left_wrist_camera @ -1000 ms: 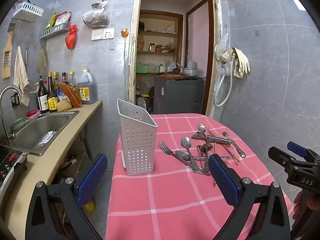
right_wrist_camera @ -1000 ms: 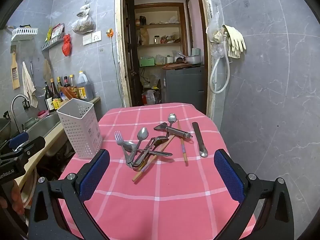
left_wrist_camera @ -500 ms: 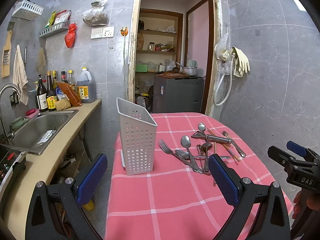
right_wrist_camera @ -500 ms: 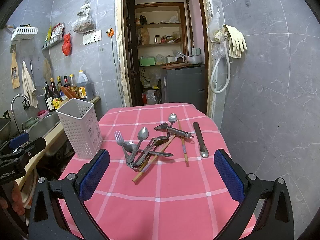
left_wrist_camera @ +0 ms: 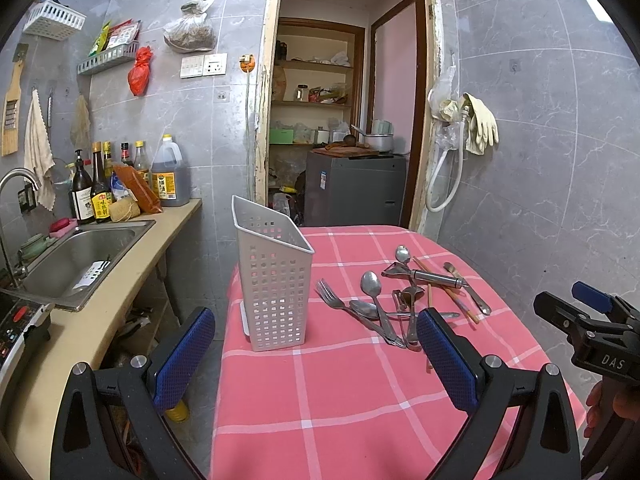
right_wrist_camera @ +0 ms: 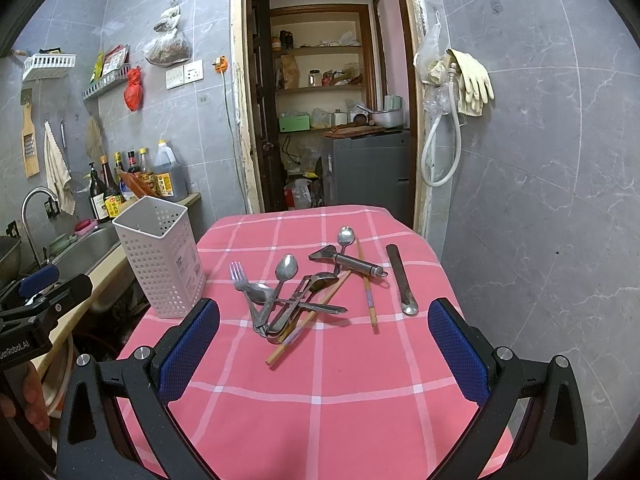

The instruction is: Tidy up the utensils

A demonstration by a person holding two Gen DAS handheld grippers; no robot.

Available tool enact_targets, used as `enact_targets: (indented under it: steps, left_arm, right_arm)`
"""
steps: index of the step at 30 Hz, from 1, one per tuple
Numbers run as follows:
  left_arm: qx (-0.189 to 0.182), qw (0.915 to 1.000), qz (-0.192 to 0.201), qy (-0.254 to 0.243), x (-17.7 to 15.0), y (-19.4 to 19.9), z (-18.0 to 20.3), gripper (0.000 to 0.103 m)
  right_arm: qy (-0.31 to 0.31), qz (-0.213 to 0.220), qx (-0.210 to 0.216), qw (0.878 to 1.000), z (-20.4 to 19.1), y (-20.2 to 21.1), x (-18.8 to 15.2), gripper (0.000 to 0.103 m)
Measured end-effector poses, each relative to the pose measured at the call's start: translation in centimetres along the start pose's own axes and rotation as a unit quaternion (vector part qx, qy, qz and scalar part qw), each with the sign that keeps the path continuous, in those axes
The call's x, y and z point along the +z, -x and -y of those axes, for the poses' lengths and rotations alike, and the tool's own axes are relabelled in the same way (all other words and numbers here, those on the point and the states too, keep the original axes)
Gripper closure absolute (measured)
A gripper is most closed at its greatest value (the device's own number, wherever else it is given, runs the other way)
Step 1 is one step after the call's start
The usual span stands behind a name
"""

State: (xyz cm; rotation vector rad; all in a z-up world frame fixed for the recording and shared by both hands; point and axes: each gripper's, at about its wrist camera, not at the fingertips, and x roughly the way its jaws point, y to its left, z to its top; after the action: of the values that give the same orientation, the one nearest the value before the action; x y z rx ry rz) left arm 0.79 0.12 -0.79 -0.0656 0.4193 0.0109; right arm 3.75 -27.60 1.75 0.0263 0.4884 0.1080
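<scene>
Pink tablecloth (right_wrist_camera: 320, 380) with white checks; white perforated holder (right_wrist_camera: 160, 256); silver cutlery (right_wrist_camera: 280, 292).

A pink checked cloth (right_wrist_camera: 320, 380) covers the desk, matt and soft. The perforated holder (right_wrist_camera: 160, 256) is white plastic. Fork (right_wrist_camera: 239, 276), spoons (right_wrist_camera: 286, 268) and peeler (right_wrist_camera: 352, 262) are shiny metal; chopsticks (right_wrist_camera: 366, 280) look wooden. Tongs' pads (right_wrist_camera: 456, 350) are blue, textured.

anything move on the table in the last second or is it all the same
Almost nothing changed. Only the view from the left gripper drifted a little; nothing was taken hold of or let go. The white basket stays upright on the pink checked cloth, the utensil pile lies as it did, and the right gripper hovers open, as does the left.
</scene>
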Motion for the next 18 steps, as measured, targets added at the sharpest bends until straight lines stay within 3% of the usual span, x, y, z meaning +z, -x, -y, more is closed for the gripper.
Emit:
enact_targets:
  steps: [18]
  left_arm:
    - [0.0,1.0,0.0,0.0,0.08,0.1,-0.06,0.001]
  right_arm:
    - [0.0,0.0,0.0,1.0,0.0,0.12,0.06,0.001]
